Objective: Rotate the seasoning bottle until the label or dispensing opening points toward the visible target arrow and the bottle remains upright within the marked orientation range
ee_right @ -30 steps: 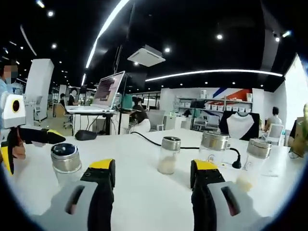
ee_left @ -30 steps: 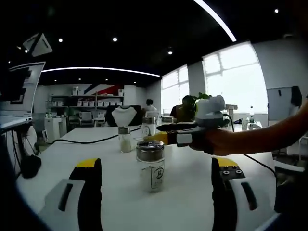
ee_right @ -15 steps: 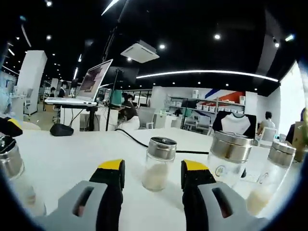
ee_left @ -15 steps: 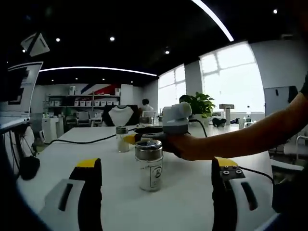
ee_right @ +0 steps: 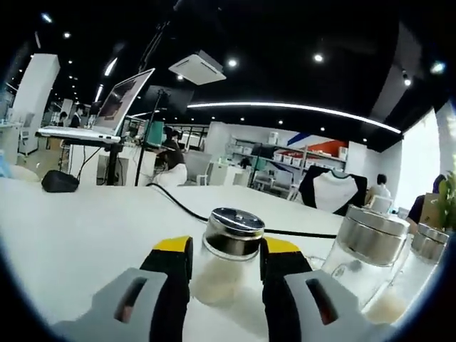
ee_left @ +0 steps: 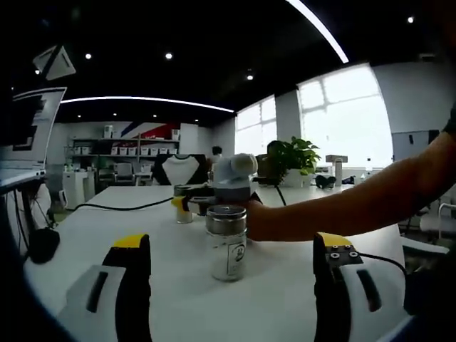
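Between the narrowed jaws of the right gripper (ee_right: 224, 260) stands a seasoning bottle (ee_right: 226, 261), contact unclear. Left gripper (ee_left: 231, 251), jaws wide, faces a labelled bottle (ee_left: 227, 242) upright on the white table (ee_left: 285, 285).

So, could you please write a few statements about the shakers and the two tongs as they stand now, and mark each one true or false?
1. The right tongs bracket a small metal-lidded shaker between their yellow tips. True.
2. The labelled seasoning bottle in front of the left tongs lies on its side. False: it stands upright on the white table.
3. The left tongs are shut on that bottle. False: they are wide open, well apart from it.
4. A black cable runs across the table behind the small shaker. True.
5. In the right gripper view, two more shakers stand to the right, the nearer being the larger jar. True.
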Demonstrator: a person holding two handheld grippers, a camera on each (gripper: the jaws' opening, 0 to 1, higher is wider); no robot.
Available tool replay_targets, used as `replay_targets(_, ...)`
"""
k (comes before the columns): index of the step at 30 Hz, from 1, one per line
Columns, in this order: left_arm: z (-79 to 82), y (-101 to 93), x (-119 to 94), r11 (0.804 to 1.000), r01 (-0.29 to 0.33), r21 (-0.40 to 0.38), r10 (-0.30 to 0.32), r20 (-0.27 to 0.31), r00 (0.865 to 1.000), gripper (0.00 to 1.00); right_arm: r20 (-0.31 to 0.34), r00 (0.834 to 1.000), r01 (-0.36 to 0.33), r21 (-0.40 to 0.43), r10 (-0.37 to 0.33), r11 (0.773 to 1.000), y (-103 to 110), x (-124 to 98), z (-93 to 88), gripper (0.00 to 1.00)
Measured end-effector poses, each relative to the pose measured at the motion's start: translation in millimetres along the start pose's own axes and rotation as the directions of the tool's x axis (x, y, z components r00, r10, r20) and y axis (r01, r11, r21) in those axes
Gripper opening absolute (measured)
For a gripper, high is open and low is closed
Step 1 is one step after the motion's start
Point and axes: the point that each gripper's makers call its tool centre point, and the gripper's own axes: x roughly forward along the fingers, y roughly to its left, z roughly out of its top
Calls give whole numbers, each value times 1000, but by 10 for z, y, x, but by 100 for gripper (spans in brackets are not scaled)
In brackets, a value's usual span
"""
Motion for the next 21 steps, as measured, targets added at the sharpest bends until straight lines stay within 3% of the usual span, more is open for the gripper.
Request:
replay_targets(6,-16,-54,36,1000,10,2,-10,-4,1000,100,-3,1000,9,-3,-9,1000,-25,20,21,32)
replay_targets(9,-6,-77,47,1000,11,5,-11,-3,1000,100,-5,1000,-6,60,7,998,-29,-26,26,31)
replay_targets(12,-8,-108,67,1000,11,10,-11,-3,1000,100,-2,999,-44,102,44,994,-17,-101,45,30)
replay_targets(15,-11,-108,71,1000,5,9,-5,-1,1000,100,35,996,-81,87,79,993,9,-189,130,30)
replay_targets(21,61,-48,37,999,-31,17,31,26,999,100,62,994,-101,102,95,990,-58,-404,263,30)
